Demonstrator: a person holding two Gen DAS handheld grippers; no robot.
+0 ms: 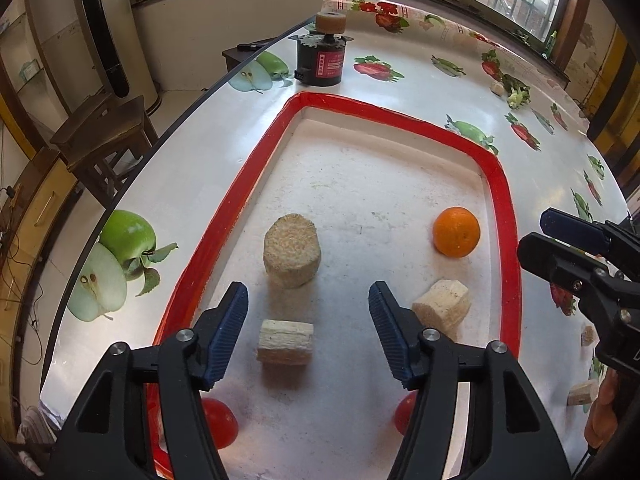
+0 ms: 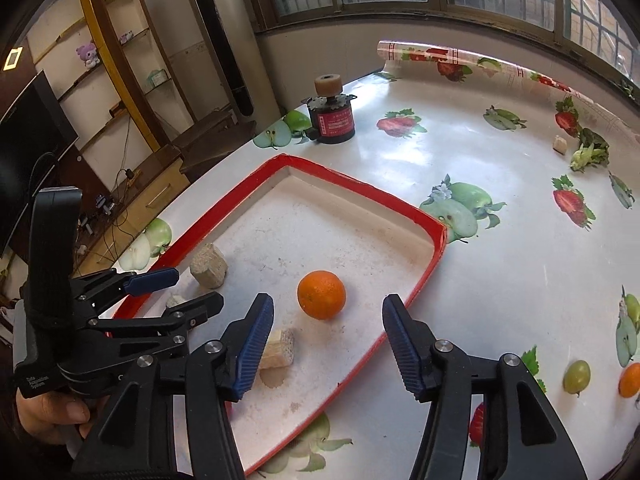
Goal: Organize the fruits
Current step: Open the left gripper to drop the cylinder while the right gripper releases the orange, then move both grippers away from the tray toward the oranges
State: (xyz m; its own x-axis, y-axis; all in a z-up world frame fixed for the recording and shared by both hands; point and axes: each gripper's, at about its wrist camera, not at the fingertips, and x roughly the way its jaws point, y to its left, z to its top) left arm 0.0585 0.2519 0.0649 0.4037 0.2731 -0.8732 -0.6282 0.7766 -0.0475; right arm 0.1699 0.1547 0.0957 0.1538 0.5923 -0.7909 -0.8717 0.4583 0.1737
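The white glossy tabletop printed with apples and strawberries [image 2: 460, 280] carries a red-rimmed rectangular tray with a pale, scuffed floor [image 1: 505, 216], its long axis running away from my left fingers toward the windows. Beyond the tray's far end stands a black cylindrical motor with a red label [image 1: 320, 63]; the label's writing is too small for me to read.

My left gripper [image 1: 308, 334] hangs over the near half of the tray, its blue ribbed fingers [image 1: 226, 332] spread wide and holding nothing. Ahead of them, to the left of centre, a tan fibrous cylinder block [image 1: 291, 256] stands on end. Between the fingertips a pale rectangular block [image 1: 285, 342] lies flat, touching neither. Just right of my right-hand finger a pale wedge-shaped block [image 1: 442, 307] is tilted. Two red round fruits [image 1: 219, 422] sit at the near edge, partly hidden behind the fingers.

My right gripper [image 2: 328, 334] is also wide open and empty, and the round orange fruit [image 2: 321, 295] lies in the tray just ahead of the gap, nearer its left finger. Well to the right on the tabletop lie a green grape [image 2: 577, 377] and a second orange fruit [image 2: 630, 380].
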